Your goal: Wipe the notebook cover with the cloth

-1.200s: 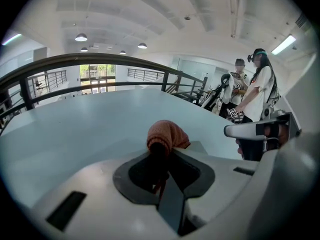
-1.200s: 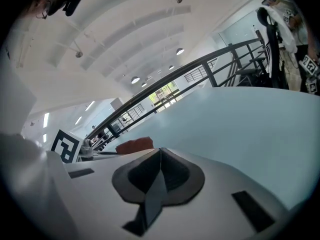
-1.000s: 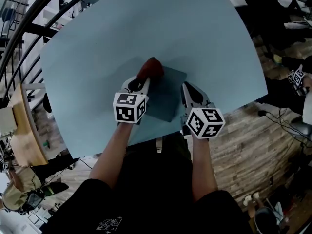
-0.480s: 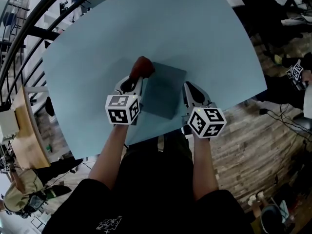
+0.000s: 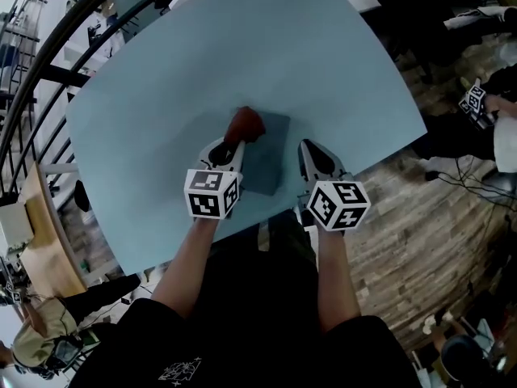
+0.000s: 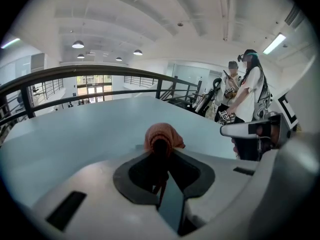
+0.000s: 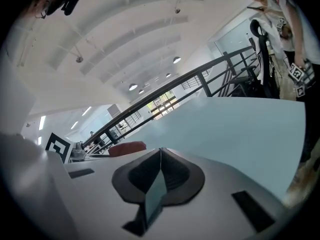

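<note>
Notebook (image 5: 266,166) on pale-blue table (image 5: 242,47) by railing (image 6: 100,73); left tongs (image 5: 233,144) pinching cloth (image 5: 245,124), right tongs (image 5: 308,145) closed.

Pale blue table (image 5: 202,71) filling the view, smooth and wide, one grey-blue notebook (image 5: 266,162) lying flat and closed near its close edge, reddish-brown cloth (image 5: 245,124) bunched at the notebook's far-left corner

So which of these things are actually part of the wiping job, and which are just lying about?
Part of the job:
cloth
notebook
left gripper, shut on the cloth
table under the notebook

Just about:
right gripper, shut, empty
railing
people standing by
</note>
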Tool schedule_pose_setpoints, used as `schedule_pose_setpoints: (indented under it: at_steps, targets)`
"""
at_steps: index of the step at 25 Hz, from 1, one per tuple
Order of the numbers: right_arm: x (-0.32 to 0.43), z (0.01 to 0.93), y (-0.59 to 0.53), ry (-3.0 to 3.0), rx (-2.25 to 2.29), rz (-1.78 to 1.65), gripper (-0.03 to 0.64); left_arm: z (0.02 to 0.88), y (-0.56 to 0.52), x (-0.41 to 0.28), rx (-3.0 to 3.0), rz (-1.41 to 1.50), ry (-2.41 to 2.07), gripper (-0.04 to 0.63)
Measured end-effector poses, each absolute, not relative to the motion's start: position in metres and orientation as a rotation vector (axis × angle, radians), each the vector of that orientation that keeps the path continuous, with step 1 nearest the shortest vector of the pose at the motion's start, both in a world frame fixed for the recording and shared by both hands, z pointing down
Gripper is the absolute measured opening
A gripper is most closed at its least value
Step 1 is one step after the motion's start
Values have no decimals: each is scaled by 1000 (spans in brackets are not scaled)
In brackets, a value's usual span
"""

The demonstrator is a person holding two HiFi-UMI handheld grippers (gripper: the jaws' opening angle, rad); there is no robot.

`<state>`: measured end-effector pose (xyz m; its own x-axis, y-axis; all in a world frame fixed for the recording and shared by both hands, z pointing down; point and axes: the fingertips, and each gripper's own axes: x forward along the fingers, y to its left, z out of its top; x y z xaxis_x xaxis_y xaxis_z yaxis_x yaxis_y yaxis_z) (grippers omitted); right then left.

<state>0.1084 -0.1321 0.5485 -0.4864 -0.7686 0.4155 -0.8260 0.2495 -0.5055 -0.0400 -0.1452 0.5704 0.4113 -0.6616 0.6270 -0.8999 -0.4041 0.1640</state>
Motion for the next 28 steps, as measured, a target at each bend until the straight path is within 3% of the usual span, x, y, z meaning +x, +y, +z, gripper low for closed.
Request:
schedule_pose_setpoints:
  at_steps: [15,28]
  targets:
    - [155,551,-112,-2354,1642,1072,8,589,-122,48,2282,721,-1114,71]
    - [147,562,-108,-2344,1610,1085,8,609,-110,39,2249,757,-1104,71]
